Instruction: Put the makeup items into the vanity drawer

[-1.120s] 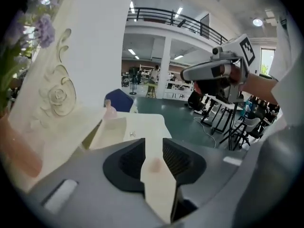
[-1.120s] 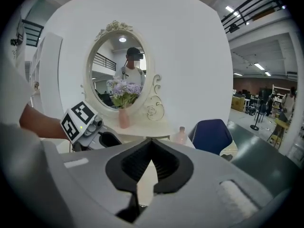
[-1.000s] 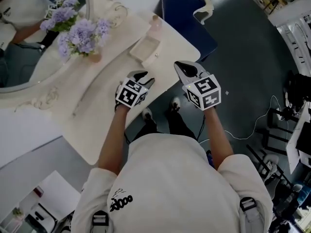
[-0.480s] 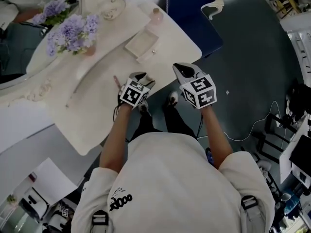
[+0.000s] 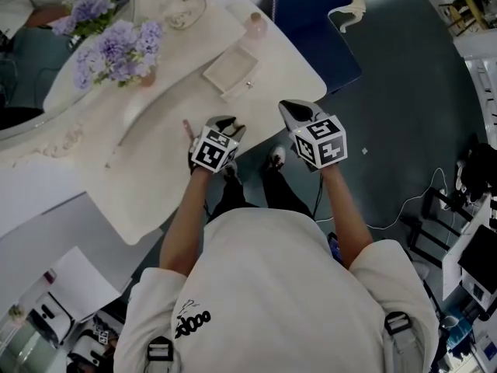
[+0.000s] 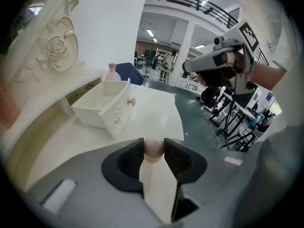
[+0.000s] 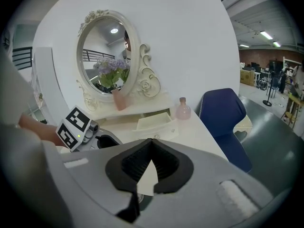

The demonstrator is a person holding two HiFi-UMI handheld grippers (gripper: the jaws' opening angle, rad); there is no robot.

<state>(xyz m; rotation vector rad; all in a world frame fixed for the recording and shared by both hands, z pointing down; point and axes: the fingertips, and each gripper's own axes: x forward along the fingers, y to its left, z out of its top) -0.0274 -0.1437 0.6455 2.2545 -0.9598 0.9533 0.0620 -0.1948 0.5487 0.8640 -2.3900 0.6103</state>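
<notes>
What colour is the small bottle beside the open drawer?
Pale pink. The bottle shows best in the right gripper view.

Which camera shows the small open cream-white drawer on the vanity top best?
The left gripper view: the small open cream-white drawer is near and large, its inside and front knobs plain to see. The head view shows the drawer small, from above; the right gripper view shows it farther off, below the oval mirror.
</notes>
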